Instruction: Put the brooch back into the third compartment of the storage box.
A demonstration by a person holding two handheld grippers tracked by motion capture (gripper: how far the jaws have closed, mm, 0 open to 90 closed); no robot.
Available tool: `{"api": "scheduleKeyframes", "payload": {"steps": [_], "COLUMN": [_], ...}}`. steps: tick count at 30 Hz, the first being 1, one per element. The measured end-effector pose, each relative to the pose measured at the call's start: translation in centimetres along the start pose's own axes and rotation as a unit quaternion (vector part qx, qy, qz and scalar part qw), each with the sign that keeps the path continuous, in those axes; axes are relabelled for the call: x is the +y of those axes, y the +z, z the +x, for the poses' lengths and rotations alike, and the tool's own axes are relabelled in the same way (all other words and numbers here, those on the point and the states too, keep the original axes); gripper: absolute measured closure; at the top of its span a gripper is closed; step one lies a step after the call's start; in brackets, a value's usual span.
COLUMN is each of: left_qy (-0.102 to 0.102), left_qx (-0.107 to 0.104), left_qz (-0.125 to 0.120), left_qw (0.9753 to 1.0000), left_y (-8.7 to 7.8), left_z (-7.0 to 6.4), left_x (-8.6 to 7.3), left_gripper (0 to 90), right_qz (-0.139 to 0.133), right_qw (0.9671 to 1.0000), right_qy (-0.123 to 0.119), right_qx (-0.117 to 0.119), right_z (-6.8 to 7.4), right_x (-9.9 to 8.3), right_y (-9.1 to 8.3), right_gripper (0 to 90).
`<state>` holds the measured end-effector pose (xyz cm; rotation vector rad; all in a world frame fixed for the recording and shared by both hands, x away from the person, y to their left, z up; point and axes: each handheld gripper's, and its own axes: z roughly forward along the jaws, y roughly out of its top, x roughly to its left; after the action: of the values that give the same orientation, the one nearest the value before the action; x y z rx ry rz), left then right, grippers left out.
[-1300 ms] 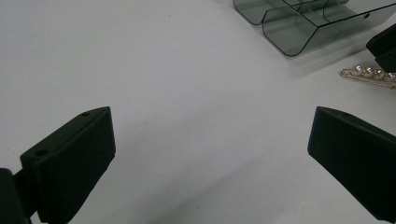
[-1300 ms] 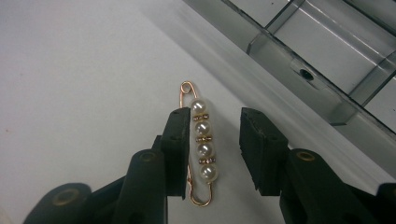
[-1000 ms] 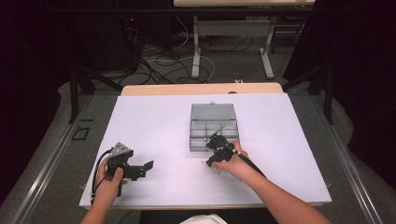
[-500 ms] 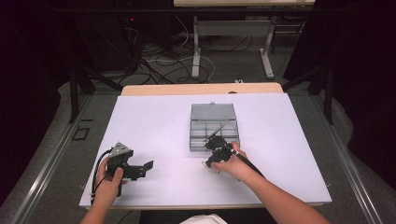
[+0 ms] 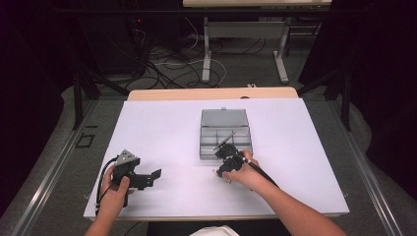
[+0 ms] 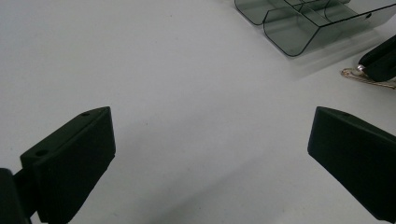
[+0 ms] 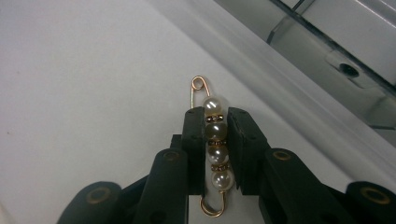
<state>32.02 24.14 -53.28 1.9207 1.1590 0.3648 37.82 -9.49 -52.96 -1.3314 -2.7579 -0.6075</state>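
Note:
A gold safety-pin brooch (image 7: 213, 105) strung with several pearls lies low over the white table. My right gripper (image 7: 215, 119) is shut on it, jaws pressing the pearls from both sides. In the high view the right gripper (image 5: 223, 149) sits at the near edge of a clear grey compartment box (image 5: 225, 118) whose lid is folded back. The box's wall (image 7: 299, 70) runs just beyond the pin. My left gripper (image 5: 153, 177) hovers at the table's front left, open with nothing between its jaws (image 6: 210, 140). From there the box (image 6: 299, 28) and the pin's gold end (image 6: 355, 74) are visible.
The white table top (image 5: 162, 132) spreads wide around the box. A wooden strip (image 5: 211, 93) borders its far edge. Cables and table legs (image 5: 206, 49) lie on the floor beyond.
The right gripper has crept slightly left along the box's near edge. The left gripper stays where it was.

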Motion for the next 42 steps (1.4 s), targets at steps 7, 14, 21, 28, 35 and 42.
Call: {"api": "scheduleKeyframes", "payload": {"steps": [7, 14, 21, 28, 35, 42], "left_qy": [-0.002, 0.001, 0.001, 0.001, 0.0, -0.002], "left_qx": [0.001, 0.002, 0.002, 0.003, 0.003, 0.003], "left_qz": [0.001, 0.001, 0.001, 0.001, 0.001, 0.0], "left_qw": [1.0, 1.0, 1.0, 1.0, 1.0, 1.0], "left_y": [0.0, 0.0, 0.0, 0.0, 0.0, 0.0], "left_z": [0.0, 0.1, 0.1, 0.1, 0.1, 0.1], "left_x": [0.0, 0.0, 0.0, 0.0, 0.0, 0.0], "left_gripper": [0.9, 0.9, 0.9, 0.9, 0.9, 0.9], "right_qz": [0.0, 0.001, -0.001, -0.005, -0.01, -0.02], "right_qw": [1.0, 1.0, 0.9999, 0.9999, 0.9998, 0.9993], "right_qy": [-0.004, -0.005, -0.015, -0.008, -0.018, -0.031], "right_qx": [-0.001, 0.001, 0.0, 0.005, 0.006, 0.001], "right_z": [0.0, 0.1, 0.1, 0.3, 0.4, 0.4], "right_x": [0.0, 0.0, -0.1, -0.2, -0.3, -0.3], "right_y": [0.0, 0.0, -0.1, -0.3, -0.8, -1.3], "right_gripper": [79.6, 79.7, 79.7, 79.7, 79.7, 79.8]}}
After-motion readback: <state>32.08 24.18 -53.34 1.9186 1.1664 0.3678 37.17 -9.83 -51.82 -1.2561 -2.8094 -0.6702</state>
